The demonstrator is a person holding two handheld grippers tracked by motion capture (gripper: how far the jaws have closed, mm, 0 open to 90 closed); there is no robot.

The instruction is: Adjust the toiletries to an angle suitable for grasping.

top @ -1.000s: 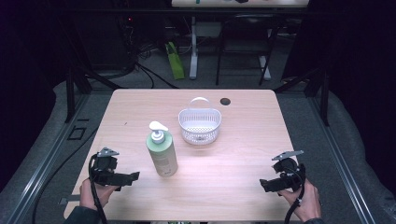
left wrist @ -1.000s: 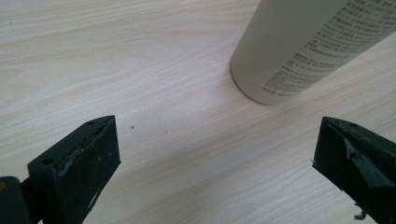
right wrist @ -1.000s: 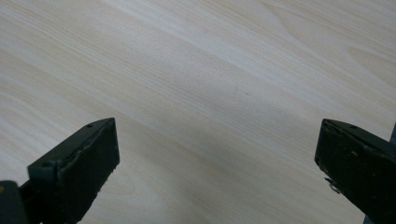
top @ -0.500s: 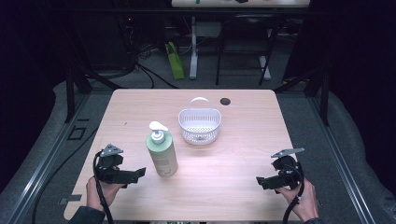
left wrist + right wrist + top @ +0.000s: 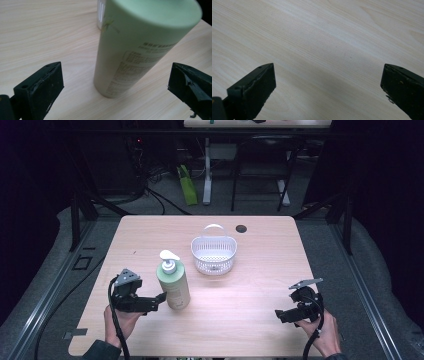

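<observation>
Left gripper (image 5: pixel 159 299), lower left of the high view: jaws spread wide, tips just beside the green pump bottle (image 5: pixel 174 285) and aimed at its lower body, not yet touching. Same gripper in its own view (image 5: pixel 115 82): one black jaw at lower left, one at lower right, bottle (image 5: pixel 135 47) upright in the gap between them, well clear of both.

Bottle: standing left of centre on the wooden table (image 5: pixel 250 320), white pump head (image 5: pixel 169 257) on top. Judged stiff plastic, smooth and rounded, hence liable to slip or twist under a narrow pinch; probably moderately heavy if full (fill level not readable through the opaque wall). Tall and narrow-footed, so easily tipped by a sideways nudge. Best hold judged to be across the straight mid-to-lower body, jaws square to the axis, never on the pump.

Right gripper (image 5: pixel 278 315), lower right of the high view: jaws likewise spread, holding nothing, above bare tabletop (image 5: pixel 317 45) in its own view.

White perforated basket (image 5: pixel 214 254) with a hoop handle: just above centre, apart from the bottle.

Hard to make out: label print blurred in the left gripper view; bottle top and pump cut off at that frame's upper edge; small dark round mark (image 5: pixel 241 228) near the table's far edge, nature unclear.
</observation>
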